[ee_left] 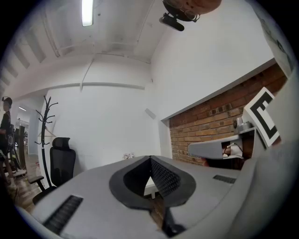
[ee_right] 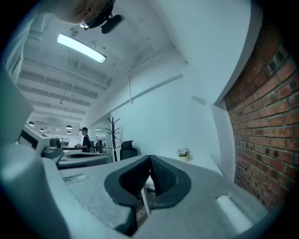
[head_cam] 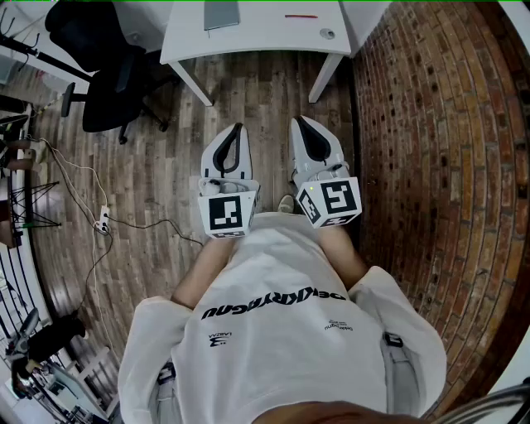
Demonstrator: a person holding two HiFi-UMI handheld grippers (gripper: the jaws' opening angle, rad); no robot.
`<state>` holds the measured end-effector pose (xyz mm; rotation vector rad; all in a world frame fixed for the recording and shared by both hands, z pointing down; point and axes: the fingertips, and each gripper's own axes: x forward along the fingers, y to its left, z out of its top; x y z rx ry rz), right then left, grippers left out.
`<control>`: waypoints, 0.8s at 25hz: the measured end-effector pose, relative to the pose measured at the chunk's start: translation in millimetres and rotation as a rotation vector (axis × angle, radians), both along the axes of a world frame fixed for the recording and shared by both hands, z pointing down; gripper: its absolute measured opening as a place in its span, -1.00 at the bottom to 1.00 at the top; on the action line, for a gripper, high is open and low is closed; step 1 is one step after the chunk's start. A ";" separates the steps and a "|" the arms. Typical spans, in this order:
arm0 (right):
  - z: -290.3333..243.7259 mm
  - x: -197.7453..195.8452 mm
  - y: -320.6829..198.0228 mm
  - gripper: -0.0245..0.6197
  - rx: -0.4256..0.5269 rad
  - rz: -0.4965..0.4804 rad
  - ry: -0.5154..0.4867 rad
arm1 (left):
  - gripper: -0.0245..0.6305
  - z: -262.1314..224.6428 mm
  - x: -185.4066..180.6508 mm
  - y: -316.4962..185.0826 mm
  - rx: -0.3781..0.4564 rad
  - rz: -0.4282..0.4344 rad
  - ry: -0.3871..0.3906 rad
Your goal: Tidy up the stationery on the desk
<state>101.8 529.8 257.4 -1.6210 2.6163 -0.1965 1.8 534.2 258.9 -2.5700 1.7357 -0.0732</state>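
A white desk [head_cam: 257, 37] stands ahead of me across the wooden floor, at the top of the head view. On it lie a grey flat item [head_cam: 222, 12], a red pen [head_cam: 301, 16] and a small round grey thing [head_cam: 328, 34]. My left gripper [head_cam: 239, 127] and right gripper [head_cam: 298, 120] are held side by side in front of my chest, pointing at the desk and well short of it. Both are shut with nothing between the jaws; the tips meet in the left gripper view [ee_left: 150, 158] and in the right gripper view [ee_right: 150, 158].
A brick wall [head_cam: 447, 166] runs along the right. A black office chair [head_cam: 108, 74] stands left of the desk. Cables and a power strip [head_cam: 103, 219] lie on the floor at the left. A coat rack [ee_left: 46, 121] and a person [ee_right: 85, 138] are far off.
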 end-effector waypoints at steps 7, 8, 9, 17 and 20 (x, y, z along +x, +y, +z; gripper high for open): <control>-3.0 30.9 -11.0 -0.94 0.017 -0.026 -0.027 | -0.93 2.3 27.7 -11.3 -0.018 -0.031 0.014; -2.7 35.0 -12.3 -0.94 0.016 -0.031 -0.026 | -0.93 2.3 32.4 -12.7 -0.016 -0.035 0.013; -1.9 39.6 -13.2 -0.94 0.016 -0.037 -0.022 | -0.93 2.3 37.8 -13.4 -0.011 -0.039 0.011; 6.5 54.6 -25.2 -0.94 0.019 -0.066 -0.029 | -0.93 13.9 46.7 -22.0 -0.015 -0.088 -0.007; 10.7 55.1 -37.4 -0.94 0.017 -0.073 -0.028 | -0.93 21.5 40.0 -36.3 -0.025 -0.120 0.004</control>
